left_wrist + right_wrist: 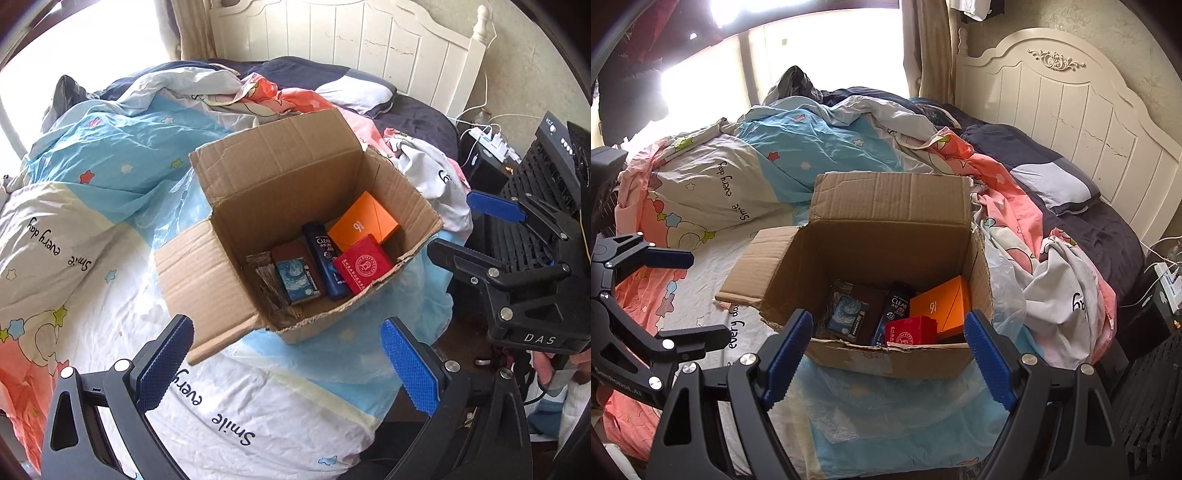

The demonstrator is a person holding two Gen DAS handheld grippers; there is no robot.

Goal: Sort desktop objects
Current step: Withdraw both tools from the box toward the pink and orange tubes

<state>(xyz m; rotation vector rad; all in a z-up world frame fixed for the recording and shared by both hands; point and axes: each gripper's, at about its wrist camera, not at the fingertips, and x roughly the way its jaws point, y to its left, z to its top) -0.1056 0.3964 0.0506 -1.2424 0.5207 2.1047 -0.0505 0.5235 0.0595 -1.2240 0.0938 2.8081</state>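
Both claws are black frames with silver screws and ribbed blue pads [166, 363]. The right claw [456, 227] bears white "DAS" lettering beside the cardboard box [258, 192].

A brown cardboard box [280, 177] holds an orange box [364, 221], a red box [364, 264], a dark blue bottle [327, 264] and a small pack [297, 282] printed with blue swirls. The quilt [122, 155] is blue, white and pink with stars. The fingers [408, 369] have blue pads.

The cardboard box [886, 236] is sitting on the quilt [701, 184]; inside it, the shampoo bottle [897, 306] is lying between the painting-print pack [847, 319] and the "9¾" box [942, 302].
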